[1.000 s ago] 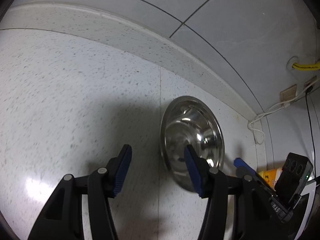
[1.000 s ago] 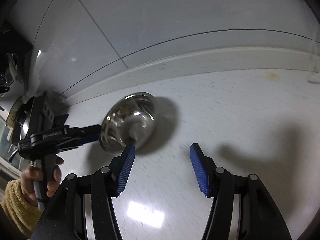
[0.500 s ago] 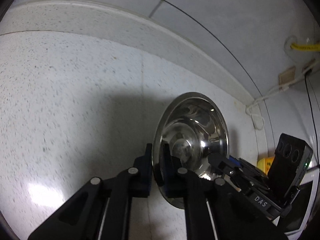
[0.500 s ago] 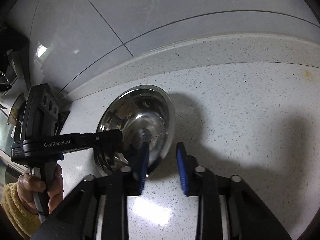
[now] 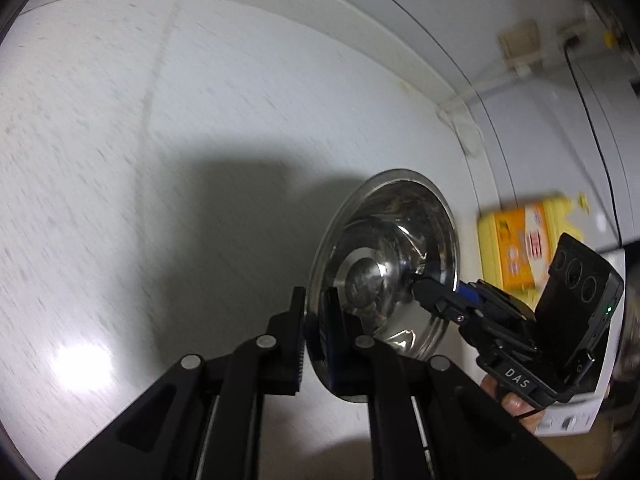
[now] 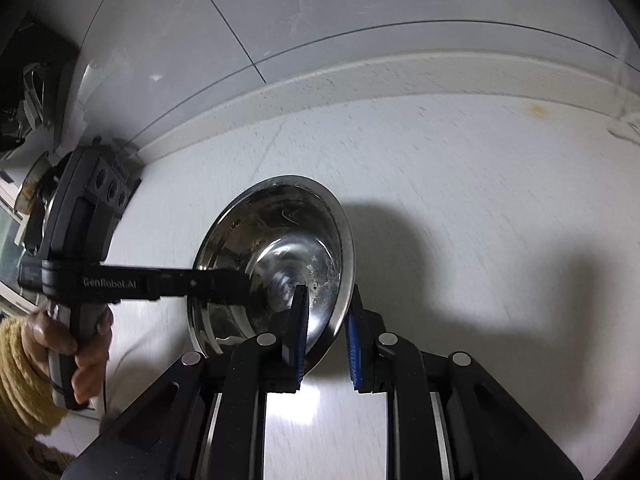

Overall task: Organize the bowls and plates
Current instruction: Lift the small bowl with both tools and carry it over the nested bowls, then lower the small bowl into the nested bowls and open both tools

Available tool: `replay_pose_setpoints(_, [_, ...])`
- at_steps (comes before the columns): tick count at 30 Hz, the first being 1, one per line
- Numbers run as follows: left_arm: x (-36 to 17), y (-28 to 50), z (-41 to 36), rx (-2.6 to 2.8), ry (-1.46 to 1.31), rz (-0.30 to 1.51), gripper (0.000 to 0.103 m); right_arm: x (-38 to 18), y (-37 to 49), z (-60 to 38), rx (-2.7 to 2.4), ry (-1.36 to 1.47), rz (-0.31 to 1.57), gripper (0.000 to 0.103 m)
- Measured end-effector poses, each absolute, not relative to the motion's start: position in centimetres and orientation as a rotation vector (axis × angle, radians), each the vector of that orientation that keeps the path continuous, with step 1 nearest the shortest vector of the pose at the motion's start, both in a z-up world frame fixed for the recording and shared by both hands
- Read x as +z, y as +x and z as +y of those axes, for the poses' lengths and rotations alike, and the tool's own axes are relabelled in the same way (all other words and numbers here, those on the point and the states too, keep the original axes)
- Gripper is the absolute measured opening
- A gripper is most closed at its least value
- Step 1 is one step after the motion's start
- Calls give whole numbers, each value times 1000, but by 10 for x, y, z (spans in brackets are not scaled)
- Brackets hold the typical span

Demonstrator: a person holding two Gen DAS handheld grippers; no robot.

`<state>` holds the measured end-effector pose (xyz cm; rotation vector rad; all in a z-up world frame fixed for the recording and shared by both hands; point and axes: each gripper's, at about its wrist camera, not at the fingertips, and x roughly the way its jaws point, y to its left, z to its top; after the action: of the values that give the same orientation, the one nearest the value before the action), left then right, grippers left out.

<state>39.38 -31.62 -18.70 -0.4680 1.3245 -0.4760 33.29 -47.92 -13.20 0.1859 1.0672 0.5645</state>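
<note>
A shiny steel bowl (image 5: pixel 384 256) is held up off the white speckled counter (image 5: pixel 120 160), tilted on edge. My left gripper (image 5: pixel 314 336) is shut on its near rim. My right gripper (image 6: pixel 326 340) is shut on the opposite rim; the bowl (image 6: pixel 280 248) fills the middle of the right wrist view. In the left wrist view the right gripper (image 5: pixel 440 300) reaches in from the right. In the right wrist view the left gripper (image 6: pixel 224 280) reaches in from the left, held by a hand in a yellow sleeve.
A yellow package (image 5: pixel 520 244) stands at the right by the wall. Cables and a socket (image 5: pixel 520 40) are on the tiled wall behind. A raised backsplash ledge (image 6: pixel 400 76) runs along the counter's back. Dark kitchen items (image 6: pixel 24 92) sit at far left.
Both grippers closed from open onto the bowl's rim. The bowl has since been lifted and carried toward the right, with the yellow package coming into view; the view is motion-blurred.
</note>
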Motion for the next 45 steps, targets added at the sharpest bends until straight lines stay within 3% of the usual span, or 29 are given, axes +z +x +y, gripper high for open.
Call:
replay_pose_setpoints(12, [-154,308,-353,-600,-390,1378,8,-121,236,-522,471,288,1068,16])
replay_pose_setpoints(22, [-110,212,-293,-608,-425,1351,8,-69,167,-489,493,302,1065,16])
replay_pose_setpoints(30, [-133,172,-253,-520,-436,1407,8,-87,144,-439,540,299,1166,16])
replay_pose_setpoints(36, [-133,161,-237,-434,-331,1350,10,-101,139,-429,467,277,1203,16])
replay_pose_setpoints(45, [-114,149,-217,-400,-299,1263,30,-82,119,-435,422,239,1103,21])
